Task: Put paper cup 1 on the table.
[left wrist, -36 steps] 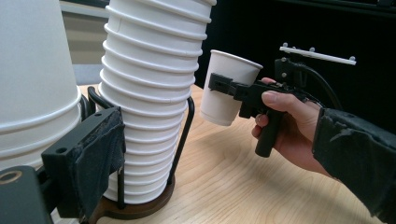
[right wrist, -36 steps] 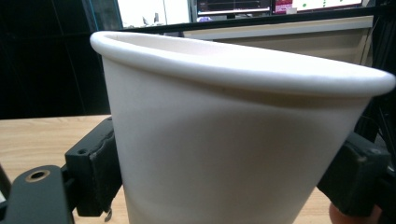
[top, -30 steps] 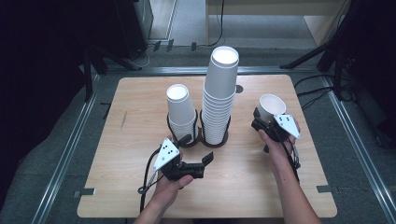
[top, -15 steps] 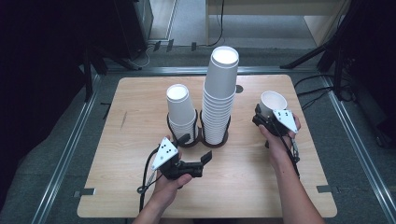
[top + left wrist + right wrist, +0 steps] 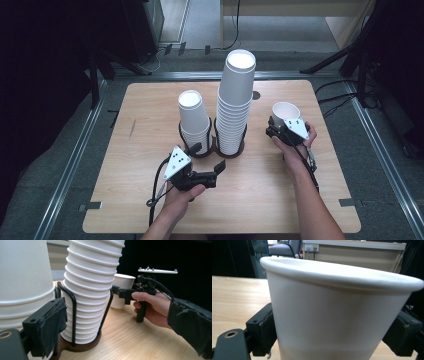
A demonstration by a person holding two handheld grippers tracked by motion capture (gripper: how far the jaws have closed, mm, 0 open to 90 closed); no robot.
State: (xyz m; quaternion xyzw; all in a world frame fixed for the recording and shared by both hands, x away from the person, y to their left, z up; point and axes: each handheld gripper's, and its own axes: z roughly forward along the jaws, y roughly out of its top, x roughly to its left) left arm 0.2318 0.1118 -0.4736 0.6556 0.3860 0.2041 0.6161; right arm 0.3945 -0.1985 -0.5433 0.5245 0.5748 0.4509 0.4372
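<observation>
So that's two stacks of paper cups, tall one [image 5: 235, 107] and short one [image 5: 194, 120], one loose cup [image 5: 285, 114], two wire holders [image 5: 240, 147], two grippers: left gripper [image 5: 210, 161], right gripper [image 5: 281, 131].

— What is the single white paper cup [image 5: 285, 112] doing right now?

— It is standing upright with its open mouth facing up, over the right part of the pale wooden surface [image 5: 150, 110]. The right hand-held gripper [image 5: 280, 131] is clasping its side wall, one black pad on each flank.

— Is it resting on the surface?

— In the left gripper view its base [image 5: 117, 305] is sitting at, or just above, the wood; I cannot tell which.

— How is it looking close up?

— Its rolled rim [image 5: 342, 271] is tilting slightly across the right gripper view, and its plain wall is tapering downward. It is staying clear of the tall stack of white paper cups [image 5: 235, 107] to its left.
</observation>
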